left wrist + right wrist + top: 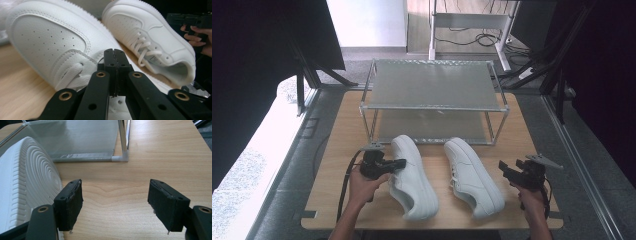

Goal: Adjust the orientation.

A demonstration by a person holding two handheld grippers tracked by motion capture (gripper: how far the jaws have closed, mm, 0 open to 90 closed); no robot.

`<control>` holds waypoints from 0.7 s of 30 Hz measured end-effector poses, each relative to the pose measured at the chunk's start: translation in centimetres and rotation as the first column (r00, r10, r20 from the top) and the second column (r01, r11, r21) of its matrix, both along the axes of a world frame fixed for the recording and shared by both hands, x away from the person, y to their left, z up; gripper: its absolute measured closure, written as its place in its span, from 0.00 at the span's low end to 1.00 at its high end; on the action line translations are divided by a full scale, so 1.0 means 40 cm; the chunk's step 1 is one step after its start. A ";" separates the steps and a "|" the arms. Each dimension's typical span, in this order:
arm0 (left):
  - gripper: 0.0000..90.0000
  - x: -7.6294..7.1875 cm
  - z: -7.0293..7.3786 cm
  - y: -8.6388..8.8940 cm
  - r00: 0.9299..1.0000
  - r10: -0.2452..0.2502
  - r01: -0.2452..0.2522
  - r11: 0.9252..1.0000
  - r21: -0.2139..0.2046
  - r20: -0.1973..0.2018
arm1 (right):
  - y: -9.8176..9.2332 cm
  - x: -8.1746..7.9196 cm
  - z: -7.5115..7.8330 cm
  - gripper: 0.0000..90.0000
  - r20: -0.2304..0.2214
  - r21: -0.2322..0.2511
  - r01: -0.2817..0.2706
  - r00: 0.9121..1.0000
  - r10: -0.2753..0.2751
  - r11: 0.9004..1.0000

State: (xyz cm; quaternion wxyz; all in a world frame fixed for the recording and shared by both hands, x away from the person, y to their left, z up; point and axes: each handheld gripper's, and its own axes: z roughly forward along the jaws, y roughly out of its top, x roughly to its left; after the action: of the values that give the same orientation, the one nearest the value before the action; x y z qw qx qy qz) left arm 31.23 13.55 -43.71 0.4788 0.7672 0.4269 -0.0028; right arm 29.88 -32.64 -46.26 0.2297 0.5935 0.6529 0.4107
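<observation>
Two white sneakers lie on the wooden table [327,200]. The left shoe [412,175] [50,42] stands upright, toe toward the rack. My left gripper [401,163] [115,53] is shut, jaws pressed flat together, its tip right over that shoe's laces and tongue; I see nothing caught between the jaws. The right shoe [474,177] [150,32] lies tipped on its side, its ribbed sole [25,182] turned to my right gripper [503,167] [115,187]. That gripper is open just right of the shoe, with bare wood between its jaws.
A two-tier metal shoe rack [434,107] [120,157] stands behind the shoes at the table's far side. Table edges run close at the left, right and front. Dark frames, cables and a desk leg stand on the floor beyond.
</observation>
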 end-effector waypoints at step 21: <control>1.00 0.088 0.011 -0.182 0.997 -0.076 0.077 0.996 0.043 -0.029 | -0.022 -0.002 -0.007 0.31 -0.009 0.005 0.025 1.000 -0.025 1.000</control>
State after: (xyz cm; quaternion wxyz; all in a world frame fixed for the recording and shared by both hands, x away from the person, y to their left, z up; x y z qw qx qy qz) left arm 34.73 6.26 -43.27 0.4555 0.7931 0.4037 -0.0225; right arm 29.79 -33.51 -46.55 0.2301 0.6040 0.6454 0.4069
